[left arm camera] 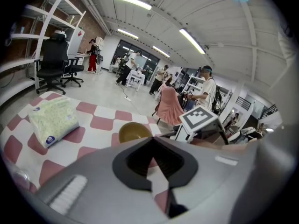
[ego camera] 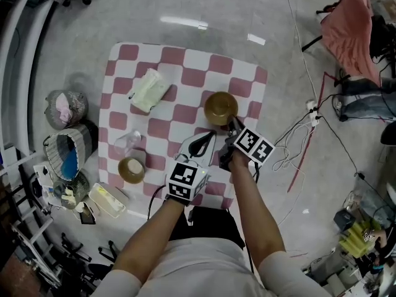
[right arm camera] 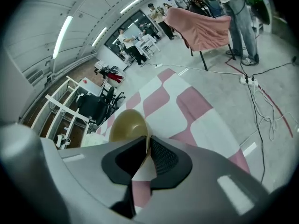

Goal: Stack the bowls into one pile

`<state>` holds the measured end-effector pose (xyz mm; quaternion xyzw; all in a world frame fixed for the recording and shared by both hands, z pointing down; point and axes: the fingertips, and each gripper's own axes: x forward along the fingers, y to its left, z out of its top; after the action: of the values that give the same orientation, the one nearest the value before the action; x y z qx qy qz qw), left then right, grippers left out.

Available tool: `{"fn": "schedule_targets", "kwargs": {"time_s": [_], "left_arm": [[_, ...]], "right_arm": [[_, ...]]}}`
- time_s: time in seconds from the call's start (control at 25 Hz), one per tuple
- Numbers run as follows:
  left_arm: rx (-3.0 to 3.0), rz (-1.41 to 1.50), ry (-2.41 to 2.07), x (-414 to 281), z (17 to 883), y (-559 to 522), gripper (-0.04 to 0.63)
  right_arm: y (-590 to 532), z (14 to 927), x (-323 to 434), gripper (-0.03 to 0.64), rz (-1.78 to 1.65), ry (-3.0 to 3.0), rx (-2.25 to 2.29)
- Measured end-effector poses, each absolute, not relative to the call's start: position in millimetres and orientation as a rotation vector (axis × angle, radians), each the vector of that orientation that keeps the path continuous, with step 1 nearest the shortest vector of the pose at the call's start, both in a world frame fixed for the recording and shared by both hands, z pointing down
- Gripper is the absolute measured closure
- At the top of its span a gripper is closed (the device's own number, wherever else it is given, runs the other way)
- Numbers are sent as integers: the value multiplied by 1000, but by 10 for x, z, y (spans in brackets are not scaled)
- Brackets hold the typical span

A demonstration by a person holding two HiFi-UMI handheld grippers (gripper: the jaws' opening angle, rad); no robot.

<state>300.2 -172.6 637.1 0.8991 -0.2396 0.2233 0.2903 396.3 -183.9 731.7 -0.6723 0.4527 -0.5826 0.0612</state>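
Tongs clamp bowl (right gripper view).

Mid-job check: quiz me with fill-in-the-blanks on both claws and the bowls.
1. The right claw is shut on the ____ of the golden bowl.
2. The left claw is shut and holds ____.
3. The tan bowl sits to the person's ____ of the golden bowl.
Missing words: rim; nothing; left.

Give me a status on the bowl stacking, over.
Left gripper shut, empty. Right gripper shut on gold bowl rim. Tan bowl sits apart, near left corner. Left gripper hangs roughly between them.
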Motion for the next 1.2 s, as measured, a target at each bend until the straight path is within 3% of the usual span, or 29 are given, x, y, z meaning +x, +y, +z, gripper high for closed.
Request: {"fn": "schedule_targets", "kwargs": {"time_s": [0.52,1.2], "left_arm": [[2429,544,-629,2718,6078,-1481,589],[2416,441,-808,1270,5718,-960,589]], "right_arm": [[-1544,6952,3668,592,-1757,1412,-2039],[-1056,6543,1910,592,-1800,1720,-1894]]}}
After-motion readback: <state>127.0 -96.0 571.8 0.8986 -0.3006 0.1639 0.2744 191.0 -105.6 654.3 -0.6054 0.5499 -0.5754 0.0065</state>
